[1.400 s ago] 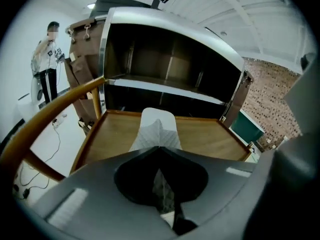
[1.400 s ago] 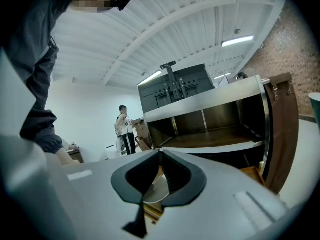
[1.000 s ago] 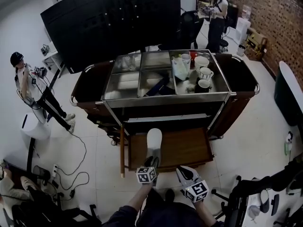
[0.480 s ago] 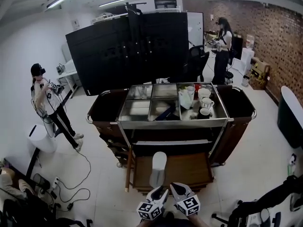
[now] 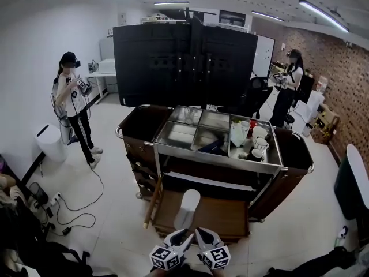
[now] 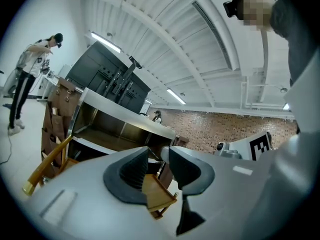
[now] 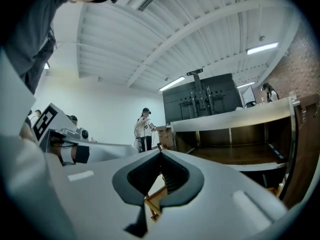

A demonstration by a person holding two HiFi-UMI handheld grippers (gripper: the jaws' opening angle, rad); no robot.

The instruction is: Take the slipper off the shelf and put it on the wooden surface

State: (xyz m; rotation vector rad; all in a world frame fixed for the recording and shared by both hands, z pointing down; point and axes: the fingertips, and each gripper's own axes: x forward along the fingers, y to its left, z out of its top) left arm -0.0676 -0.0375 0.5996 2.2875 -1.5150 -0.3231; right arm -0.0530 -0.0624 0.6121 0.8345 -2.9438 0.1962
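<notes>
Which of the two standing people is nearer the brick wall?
The person at the right rear, beyond the cart; the other stands at the left.

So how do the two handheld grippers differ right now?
The left gripper has its jaws apart and closing, with nothing between them; the right gripper has its jaws meeting at the tips. The left gripper is rolled sideways, its view tilted; the right gripper sits about level. Shared: both are empty and clear of the slipper on the wooden surface.

Right claw (image 5: 203, 233), rear end off bottom edge
</notes>
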